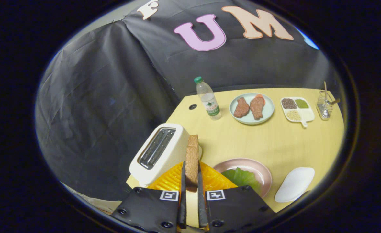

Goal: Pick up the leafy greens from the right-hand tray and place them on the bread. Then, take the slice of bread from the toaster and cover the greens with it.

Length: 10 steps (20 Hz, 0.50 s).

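Bread slice stands on edge, clamped between both fingers of the tool, raised over an orange tray beside the white toaster. Leafy greens lie on the pink plate, just right of the fingers, with a white oval dish beyond it near the desk edge. Farther back stand a green-capped water bottle, its label too small to read, a plate of meat, a sectioned tray of grains and a glass jar. Open desk lies between both rows.
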Each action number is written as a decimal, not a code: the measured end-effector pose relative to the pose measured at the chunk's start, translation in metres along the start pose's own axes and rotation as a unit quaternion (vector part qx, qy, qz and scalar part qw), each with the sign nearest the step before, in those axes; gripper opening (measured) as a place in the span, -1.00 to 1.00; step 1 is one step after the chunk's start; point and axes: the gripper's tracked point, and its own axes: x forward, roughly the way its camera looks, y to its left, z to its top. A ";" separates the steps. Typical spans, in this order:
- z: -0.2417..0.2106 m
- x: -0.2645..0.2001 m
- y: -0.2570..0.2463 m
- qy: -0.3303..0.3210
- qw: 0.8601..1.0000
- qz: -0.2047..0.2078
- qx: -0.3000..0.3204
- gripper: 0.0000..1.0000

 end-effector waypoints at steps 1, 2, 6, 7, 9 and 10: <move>-0.005 0.009 -0.002 0.002 1.000 -0.001 0.004 -0.66; -0.011 0.011 -0.006 0.005 1.000 -0.001 0.009 -0.66; -0.028 0.019 -0.024 0.003 0.999 -0.001 0.035 -0.66; -0.033 0.020 -0.028 0.001 0.999 0.000 0.044 -0.65; -0.043 0.025 -0.040 0.000 0.998 -0.003 0.065 -0.66; -0.049 0.026 -0.047 0.004 0.997 -0.007 0.077 -0.66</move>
